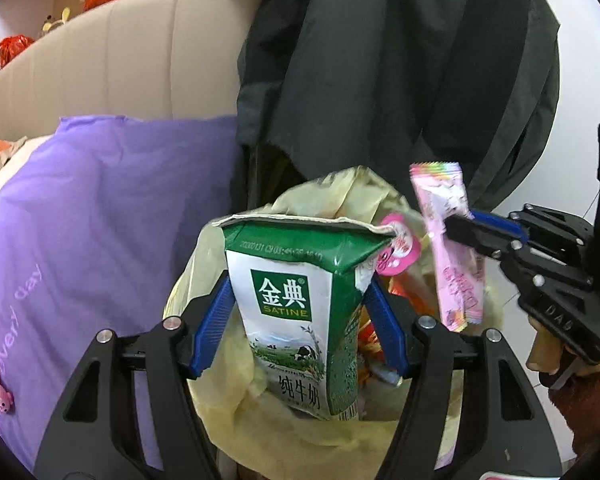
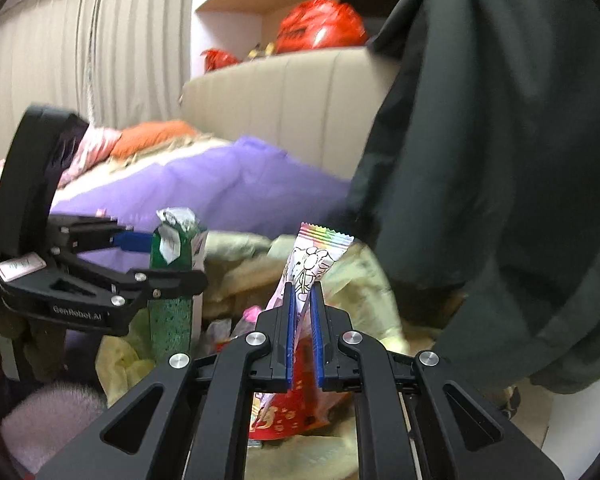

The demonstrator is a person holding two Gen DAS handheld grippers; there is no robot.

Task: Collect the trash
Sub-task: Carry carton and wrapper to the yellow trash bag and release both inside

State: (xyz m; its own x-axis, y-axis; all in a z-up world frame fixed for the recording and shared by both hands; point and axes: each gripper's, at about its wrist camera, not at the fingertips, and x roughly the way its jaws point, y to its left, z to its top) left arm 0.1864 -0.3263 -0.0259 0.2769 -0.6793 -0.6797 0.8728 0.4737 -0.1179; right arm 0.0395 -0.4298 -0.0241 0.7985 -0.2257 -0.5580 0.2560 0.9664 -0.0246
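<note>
Two items hung over the yellow trash bag (image 1: 260, 412): left gripper (image 1: 300, 320) clamped on the upright milk carton (image 1: 296, 312), right gripper (image 2: 302, 332) pinched shut on the pink wrapper (image 1: 452, 248), long axis near vertical, at the carton's 3 o'clock, bag directly beneath both

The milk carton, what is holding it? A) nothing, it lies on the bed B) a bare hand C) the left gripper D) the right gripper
C: the left gripper has its blue fingers pressed on both sides of the green and white milk carton, above the yellowish trash bag.
</note>
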